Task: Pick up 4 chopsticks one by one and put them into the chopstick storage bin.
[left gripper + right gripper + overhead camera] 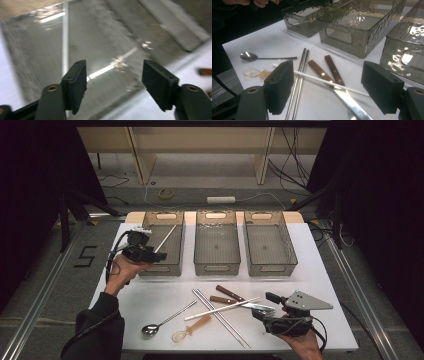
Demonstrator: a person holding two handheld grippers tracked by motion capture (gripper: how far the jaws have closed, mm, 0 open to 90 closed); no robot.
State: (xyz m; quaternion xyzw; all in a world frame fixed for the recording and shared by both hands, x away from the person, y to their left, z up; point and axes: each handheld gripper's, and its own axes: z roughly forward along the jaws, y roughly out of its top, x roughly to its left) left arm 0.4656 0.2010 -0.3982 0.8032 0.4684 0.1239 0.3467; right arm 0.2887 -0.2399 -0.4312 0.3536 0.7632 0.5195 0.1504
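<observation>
Three grey see-through bins stand in a row at the back of the white table (150, 295). In the left bin (172, 265) a white chopstick (165, 238) leans on the wall. My left gripper (154, 254) hovers open over that bin's front left corner; in its own view the left gripper (115, 68) has a pale stick (105, 70) on the bin floor between its jaws. My right gripper (263, 306) stands open at the front right, just over the table. Ahead of the right gripper (328, 73) a second white chopstick (317, 79) lies across two brown-handled utensils (320, 71).
The middle bin (216, 267) and the right bin (270, 269) hold nothing. On the table front lie a pair of metal chopsticks (221, 318), a metal spoon (161, 323) and an amber plastic spoon (191, 328). Cables and a tape roll lie on the floor beyond.
</observation>
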